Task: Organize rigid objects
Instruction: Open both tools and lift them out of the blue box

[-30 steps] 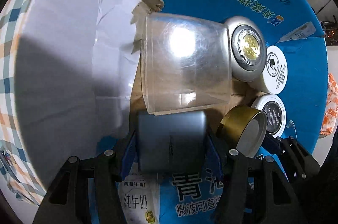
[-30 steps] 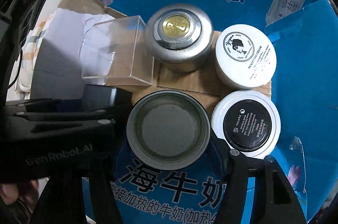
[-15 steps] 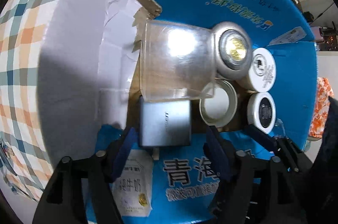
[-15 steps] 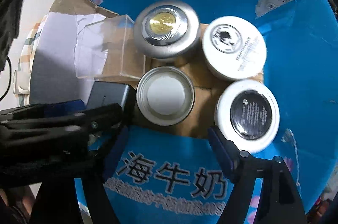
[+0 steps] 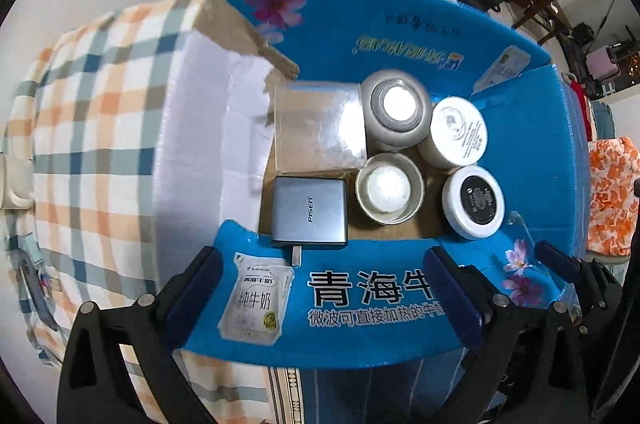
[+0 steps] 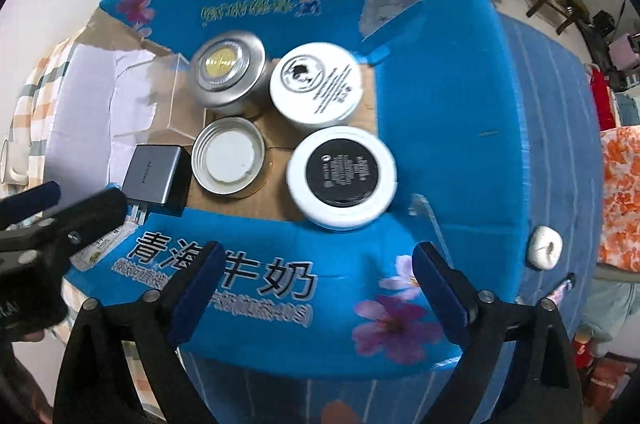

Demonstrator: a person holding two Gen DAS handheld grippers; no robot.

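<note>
Contents of the blue printed cardboard milk carton box [image 5: 400, 288], six rigid items, all resting on its brown floor:

1. Clear square plastic case [image 5: 318, 127], far-left corner, just beside the white paper lining on the left wall.
2. Silver round tin with a gold-coloured centre in its lid [image 6: 227, 73], against the far wall, touching or nearly touching the clear case.
3. White round jar with a black-printed lid [image 6: 316, 87], far-right position, close beside the silver tin.
4. Grey rectangular plug-in charger [image 5: 309, 212], near-left corner, its prongs pointing over the near wall's edge.
5. Shallow open metal tin with a white inside [image 6: 228, 155], middle of the near row, just beside the charger.
6. White round jar with a black label disc on top [image 6: 342, 175], near-right position.

Your left gripper [image 5: 320, 298] and right gripper [image 6: 314, 286] both hang over the near wall with fingers spread wide and nothing between them.

Progress, by my reading: the two rows of three look complete and tidy, so the sorting seems nearly or wholly finished. One small white rounded object [image 6: 543, 252] lies outside the box past its right wall; whether it belongs to your task cannot be told.
</note>
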